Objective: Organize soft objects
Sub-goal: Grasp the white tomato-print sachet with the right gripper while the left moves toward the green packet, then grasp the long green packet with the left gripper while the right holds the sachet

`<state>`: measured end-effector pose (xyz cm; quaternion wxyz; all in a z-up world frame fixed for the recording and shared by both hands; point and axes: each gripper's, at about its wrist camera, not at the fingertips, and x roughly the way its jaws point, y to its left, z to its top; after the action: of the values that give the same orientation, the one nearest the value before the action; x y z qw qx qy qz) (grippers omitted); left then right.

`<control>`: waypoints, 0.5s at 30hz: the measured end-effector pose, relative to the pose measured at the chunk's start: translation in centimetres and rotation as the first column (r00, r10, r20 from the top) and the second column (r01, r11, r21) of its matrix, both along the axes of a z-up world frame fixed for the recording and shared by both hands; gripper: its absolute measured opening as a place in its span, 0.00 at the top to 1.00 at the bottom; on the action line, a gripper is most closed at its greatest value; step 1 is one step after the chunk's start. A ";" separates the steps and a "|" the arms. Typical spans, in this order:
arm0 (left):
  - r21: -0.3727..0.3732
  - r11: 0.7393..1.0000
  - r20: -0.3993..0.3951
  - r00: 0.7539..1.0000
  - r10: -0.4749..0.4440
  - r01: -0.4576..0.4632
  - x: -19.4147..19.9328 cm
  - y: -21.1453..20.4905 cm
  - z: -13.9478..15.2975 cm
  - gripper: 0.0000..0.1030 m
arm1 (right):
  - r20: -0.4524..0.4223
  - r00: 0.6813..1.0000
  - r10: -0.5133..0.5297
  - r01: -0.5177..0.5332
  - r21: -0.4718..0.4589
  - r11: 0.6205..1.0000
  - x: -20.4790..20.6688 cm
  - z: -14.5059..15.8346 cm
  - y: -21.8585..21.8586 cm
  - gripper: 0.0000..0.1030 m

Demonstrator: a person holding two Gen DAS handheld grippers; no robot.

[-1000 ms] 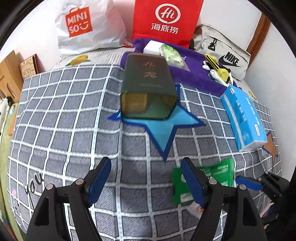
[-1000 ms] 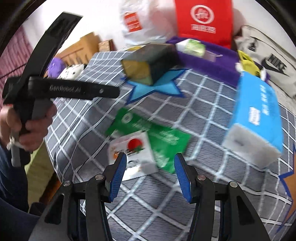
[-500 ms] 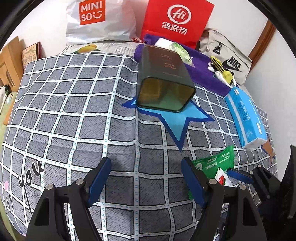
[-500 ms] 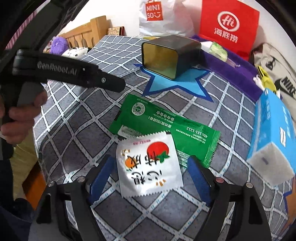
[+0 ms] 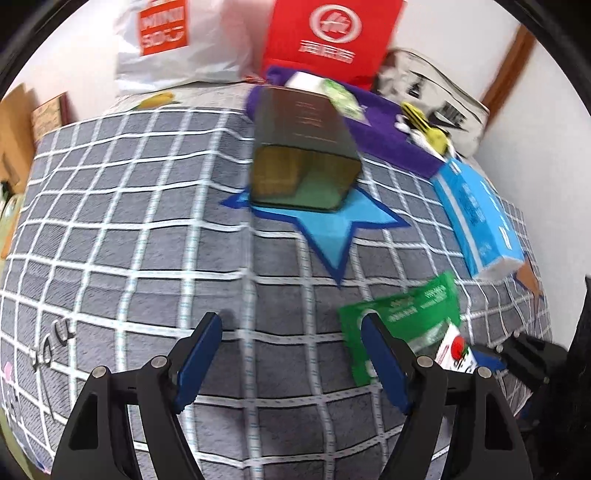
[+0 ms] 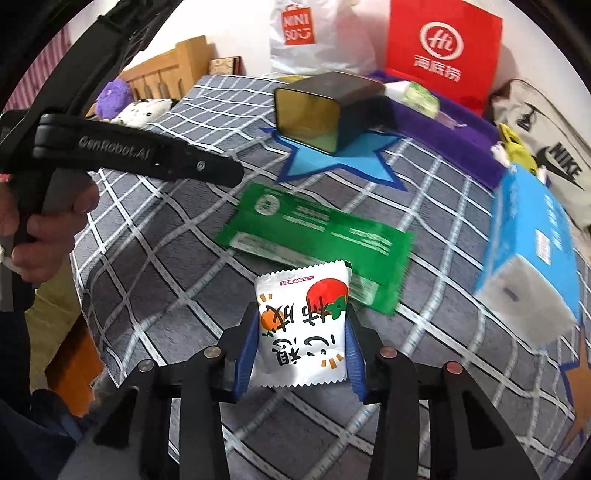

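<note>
A white snack packet (image 6: 303,325) with a red and orange print sits between the blue pads of my right gripper (image 6: 301,312). The jaws are closing and the pads touch both of its side edges. Its far end overlaps a flat green packet (image 6: 314,229) on the grey checked bedspread (image 6: 177,258). Behind them, a dark open tin (image 6: 325,107) lies on its side on a blue star patch, mouth toward me. My left gripper (image 5: 291,321) hangs open over bare bedspread, the green packet (image 5: 402,314) just to its right.
A blue tissue pack (image 6: 532,251) lies at the right. At the back are a purple cloth (image 6: 443,129) with small packets, a red bag (image 6: 439,48), a white shopping bag (image 6: 314,33) and a grey sports bag (image 6: 546,140). A hand (image 6: 37,229) holds the left gripper.
My right gripper's jaws spread wide around the white packet, then drew in onto its sides. The left gripper stayed open; its view shifted only slightly.
</note>
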<state>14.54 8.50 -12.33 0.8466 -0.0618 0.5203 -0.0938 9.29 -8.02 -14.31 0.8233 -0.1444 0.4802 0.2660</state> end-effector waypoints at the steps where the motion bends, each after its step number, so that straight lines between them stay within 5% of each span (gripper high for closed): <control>1: 0.007 1.000 0.001 1.000 -0.016 0.016 0.0 -0.5 -0.1 0.25 | 0.004 1.000 -0.011 0.011 -0.005 1.000 -0.1 0.2 -0.4 0.59; 11: 0.037 0.975 0.057 0.974 -0.220 0.218 -1.0 -4.4 -0.3 0.21 | 0.029 0.989 -0.148 0.148 0.000 0.989 -0.6 2.7 -6.3 0.59; 15: 0.127 0.950 0.056 0.954 -0.293 0.284 -0.9 -6.1 -1.2 0.21 | 0.024 0.980 -0.197 0.197 0.008 0.980 -0.2 3.0 -8.4 0.59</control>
<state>13.65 2.41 -13.53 0.8446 0.0686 0.4966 -0.1879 9.09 -16.43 -11.30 0.8518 -0.0970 0.4811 0.1830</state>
